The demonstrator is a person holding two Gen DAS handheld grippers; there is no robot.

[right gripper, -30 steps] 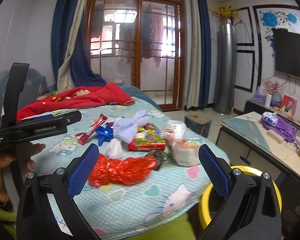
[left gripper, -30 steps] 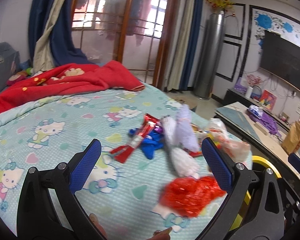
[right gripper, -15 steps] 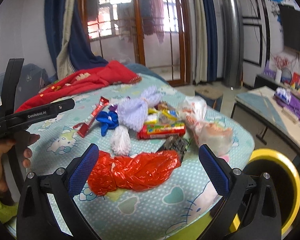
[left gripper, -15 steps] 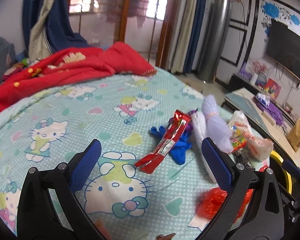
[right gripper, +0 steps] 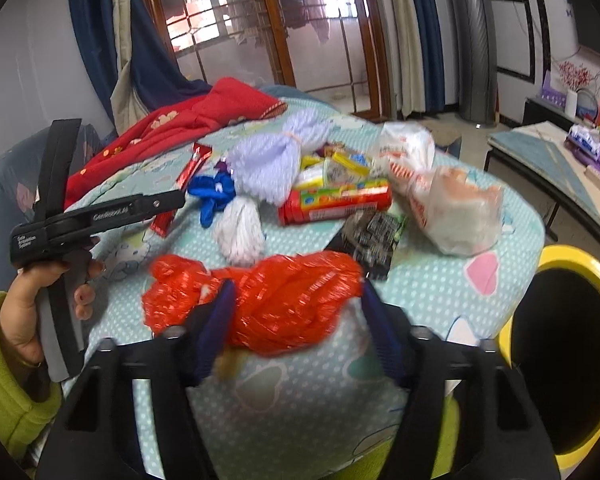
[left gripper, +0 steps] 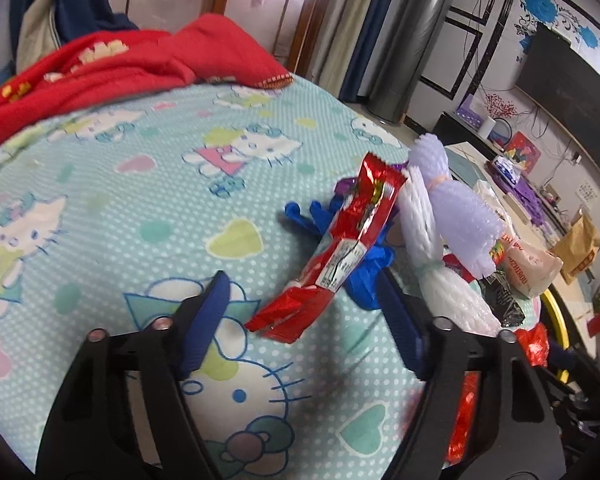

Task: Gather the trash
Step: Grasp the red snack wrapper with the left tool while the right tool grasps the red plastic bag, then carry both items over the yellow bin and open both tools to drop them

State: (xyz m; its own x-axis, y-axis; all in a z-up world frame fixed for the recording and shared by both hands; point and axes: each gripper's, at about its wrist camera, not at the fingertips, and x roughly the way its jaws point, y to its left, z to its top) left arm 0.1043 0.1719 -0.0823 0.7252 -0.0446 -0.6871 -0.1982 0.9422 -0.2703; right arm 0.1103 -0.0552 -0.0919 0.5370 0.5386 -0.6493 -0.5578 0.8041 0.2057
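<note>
1. A person works two handheld grippers over a bed [left gripper: 100, 208] with a cartoon-cat sheet, where a heap of trash lies toward the edge nearest a yellow bin [right gripper: 560, 264]
2. The left gripper [left gripper: 300, 316] has just been narrowing its jaws around the near end of a red snack wrapper [left gripper: 340, 256]; the pads stand either side of it, apart from the foil, so nothing is gripped yet
3. The right gripper [right gripper: 296, 320] has likewise been closing; a crumpled red plastic bag [right gripper: 260, 292] sits between its jaws, near the bed's front edge, and the blur leaves it unclear whether the pads are pressing on it
4. Both pieces look feather-light and soft: the wrapper is slick, crinkly foil, best pinched at its flattened sealed end; the bag is springy and bulky, best taken at the thick middle bunch so it does not slip out
5. Blue glove [left gripper: 364, 280], white foam netting [left gripper: 432, 256] and a red tube [right gripper: 332, 204] wait behind
</note>
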